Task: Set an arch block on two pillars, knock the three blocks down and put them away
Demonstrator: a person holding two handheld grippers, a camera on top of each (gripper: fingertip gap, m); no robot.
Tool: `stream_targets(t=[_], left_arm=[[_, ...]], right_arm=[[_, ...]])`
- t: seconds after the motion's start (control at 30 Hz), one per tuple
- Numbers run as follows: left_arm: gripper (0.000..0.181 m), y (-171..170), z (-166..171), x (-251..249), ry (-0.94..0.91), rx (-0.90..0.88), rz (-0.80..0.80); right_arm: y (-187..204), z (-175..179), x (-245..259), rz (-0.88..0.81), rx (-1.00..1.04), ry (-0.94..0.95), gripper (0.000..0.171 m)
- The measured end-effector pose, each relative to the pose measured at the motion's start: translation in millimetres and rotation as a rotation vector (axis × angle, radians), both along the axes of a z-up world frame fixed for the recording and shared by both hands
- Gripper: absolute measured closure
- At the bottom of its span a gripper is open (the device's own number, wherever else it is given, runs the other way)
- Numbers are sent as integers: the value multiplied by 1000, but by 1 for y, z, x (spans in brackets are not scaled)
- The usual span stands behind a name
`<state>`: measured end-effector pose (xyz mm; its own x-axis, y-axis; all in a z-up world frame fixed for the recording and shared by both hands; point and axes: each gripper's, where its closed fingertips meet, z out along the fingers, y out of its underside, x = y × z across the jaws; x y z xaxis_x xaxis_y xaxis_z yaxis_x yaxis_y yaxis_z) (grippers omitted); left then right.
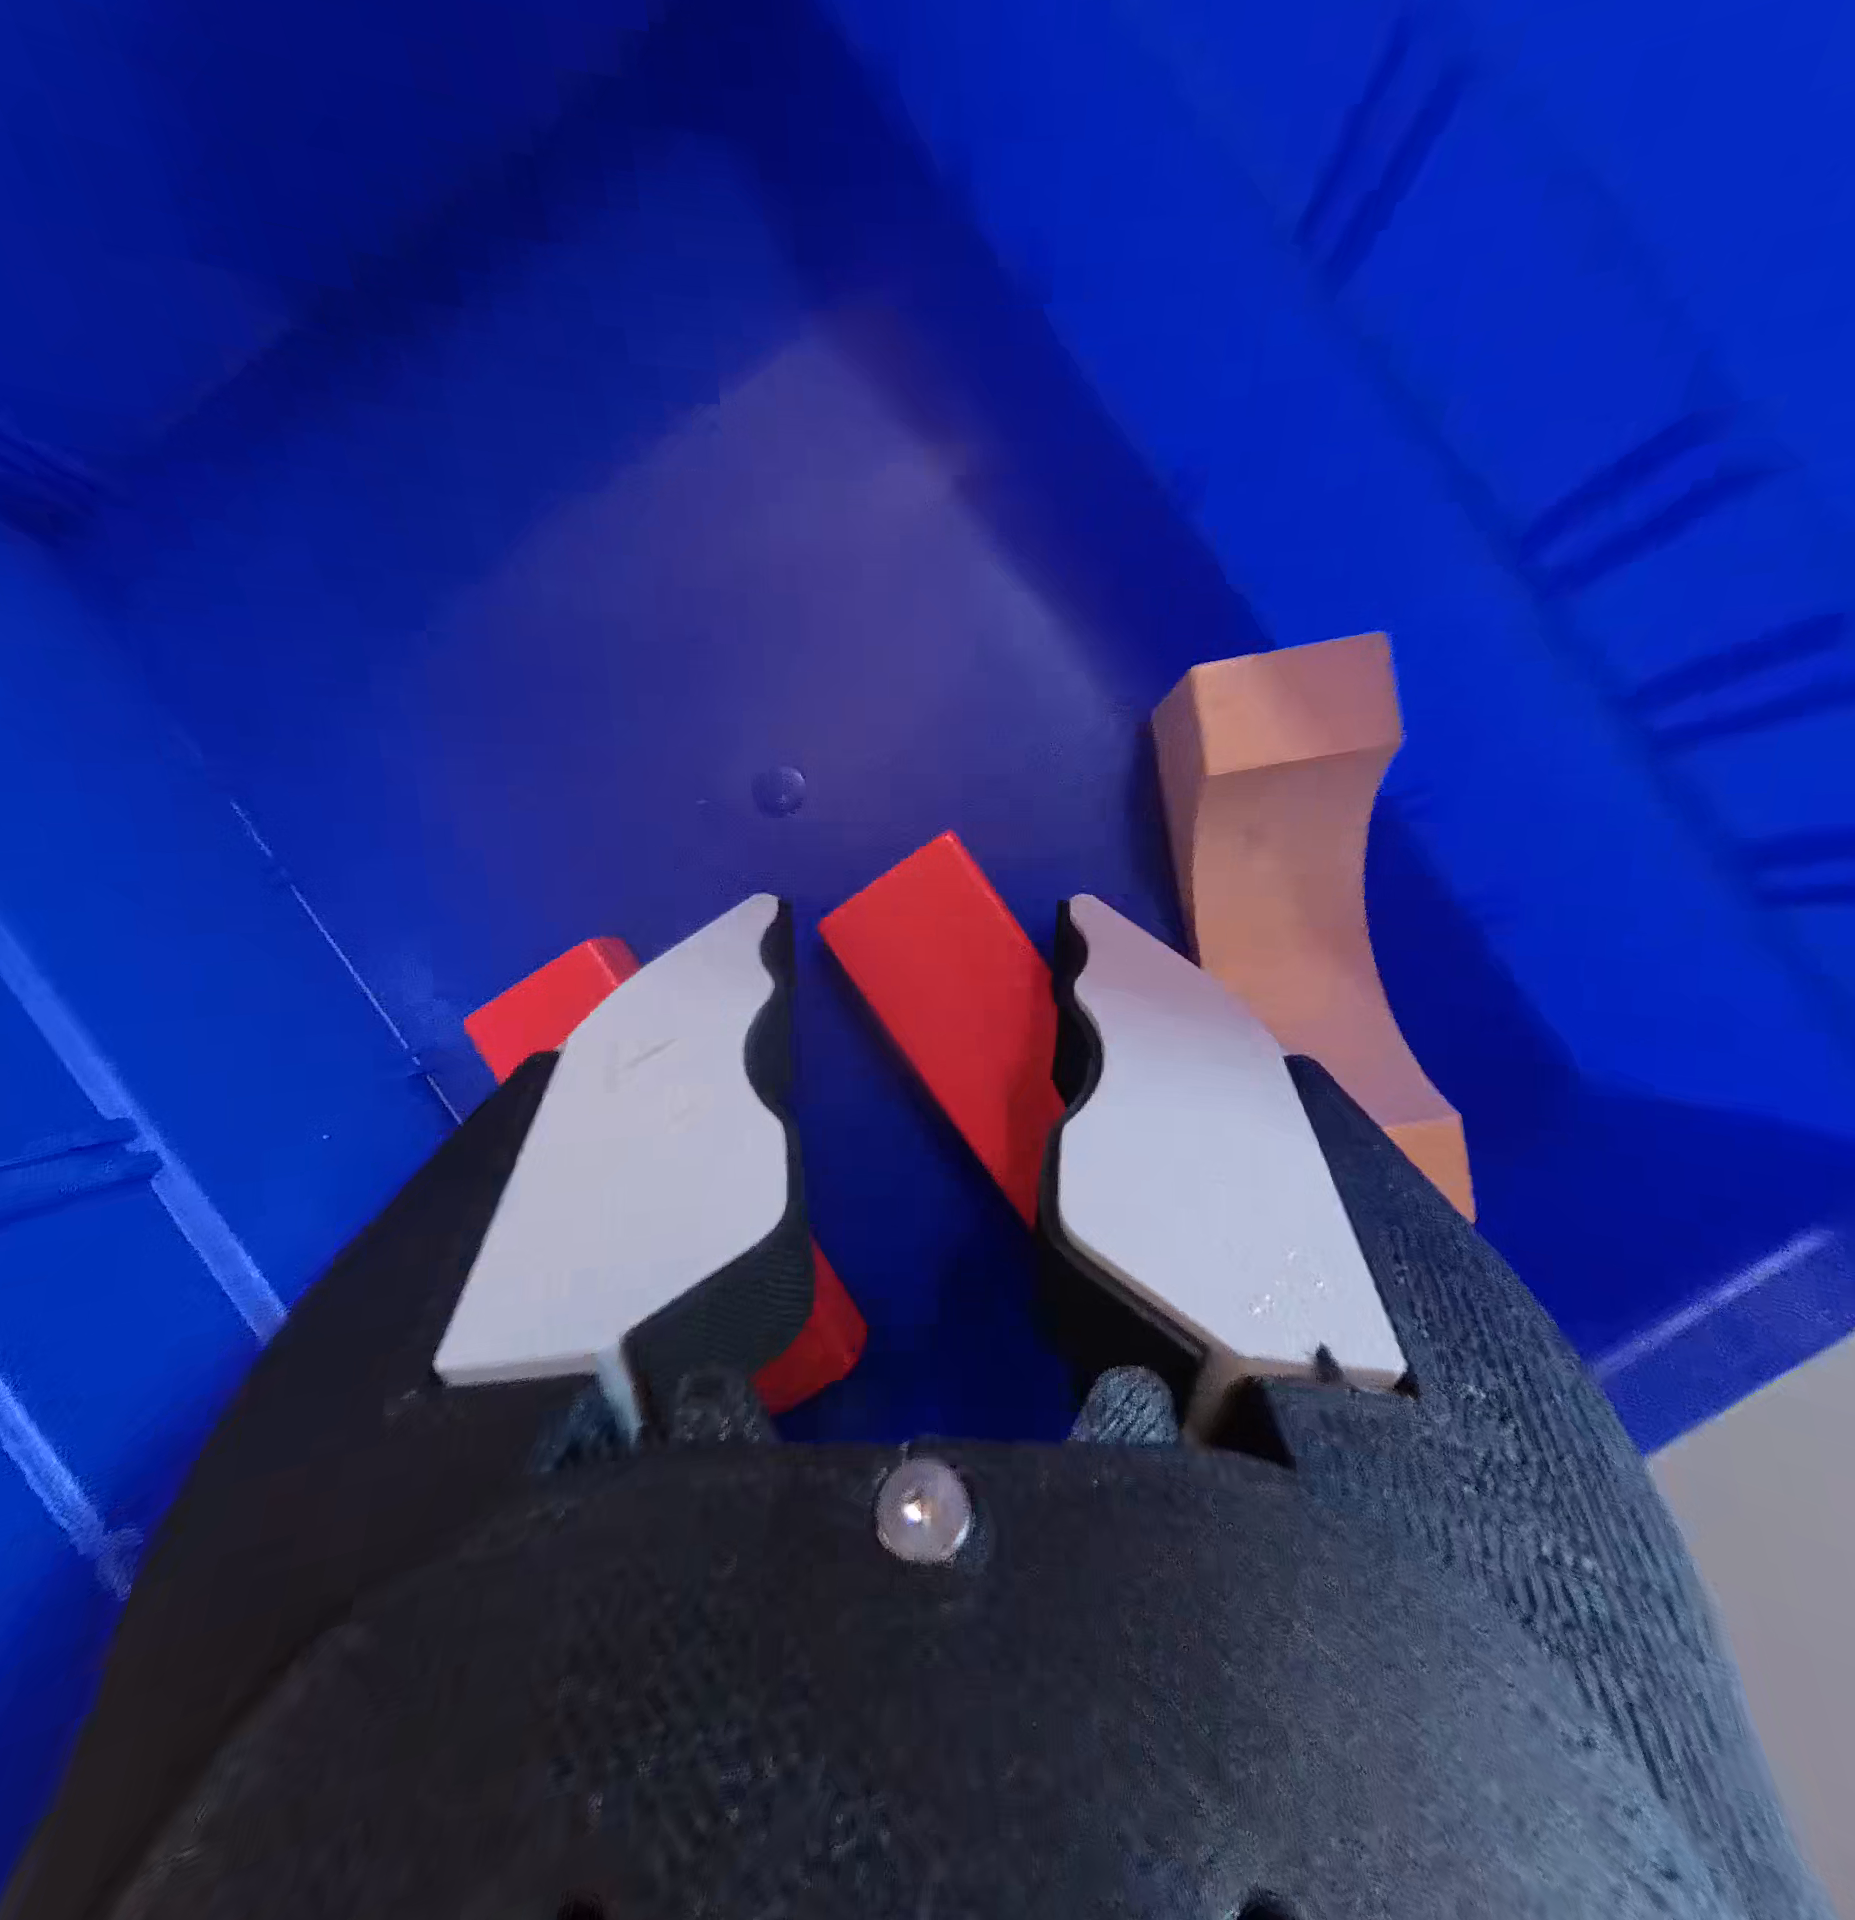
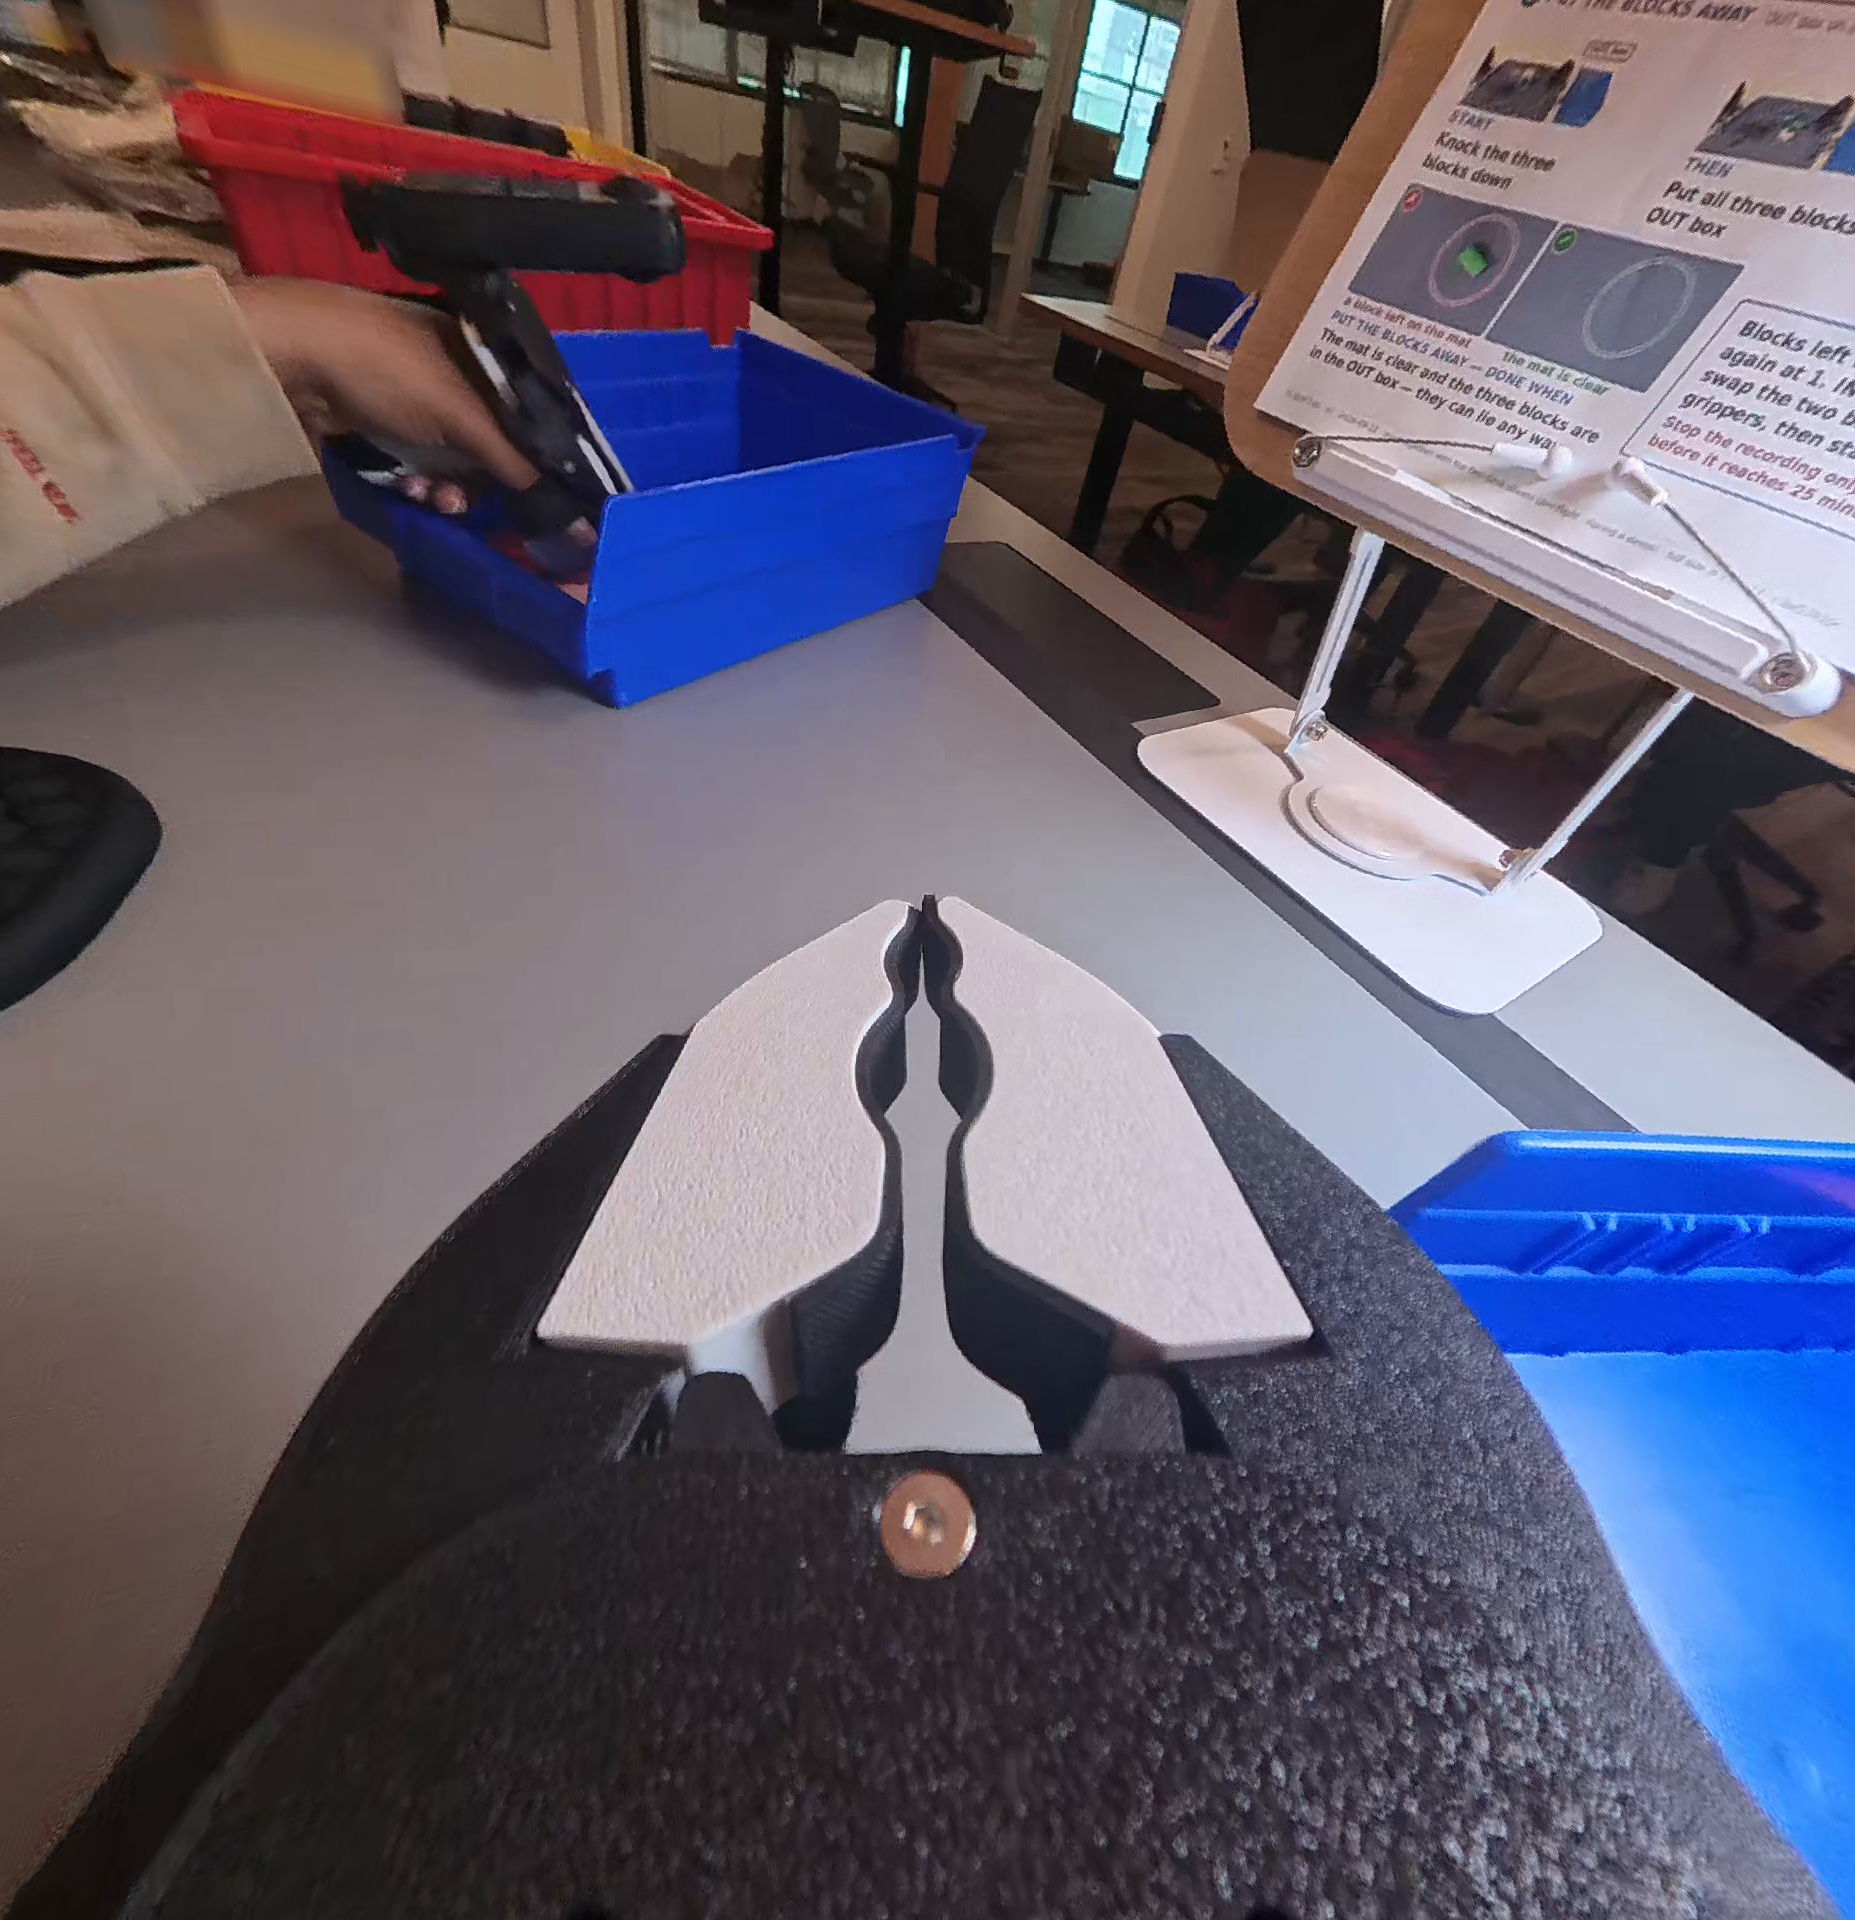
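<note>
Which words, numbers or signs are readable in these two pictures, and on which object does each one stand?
I do not copy writing out; this is where it stands.
Printed sheet on the tilted board of the white stand: black, red and green lettering beside small photos, mostly legible.
Cream garment at the left edge: short red lettering, blurred.
Blue bin, red blocks, arch block: no writing visible.

Left view peers closely into blue bin [image 1: 1525,416]; right view sees it afar.
</note>
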<state>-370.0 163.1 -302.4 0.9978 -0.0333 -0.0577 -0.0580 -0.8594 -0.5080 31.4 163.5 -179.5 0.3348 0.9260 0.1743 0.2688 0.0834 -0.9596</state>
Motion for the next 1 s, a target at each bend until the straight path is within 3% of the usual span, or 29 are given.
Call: stream_targets(t=[0.23, 0.6, 0.83, 1.0], left_arm=[[137, -1, -8, 2, -38, -75, -3], [142, 6, 5, 9, 127, 63, -194], [143, 12, 33, 4, 152, 209, -176], [145, 15, 92, 21, 55, 472, -218]], right_arm=[[-6, -12, -5, 35, 8, -44, 171], [-8, -8, -6, 40, -12, 9, 171], [-6, -15, -7, 32, 3, -15, 171], [-11, -18, -11, 48, 9, -23, 171]])
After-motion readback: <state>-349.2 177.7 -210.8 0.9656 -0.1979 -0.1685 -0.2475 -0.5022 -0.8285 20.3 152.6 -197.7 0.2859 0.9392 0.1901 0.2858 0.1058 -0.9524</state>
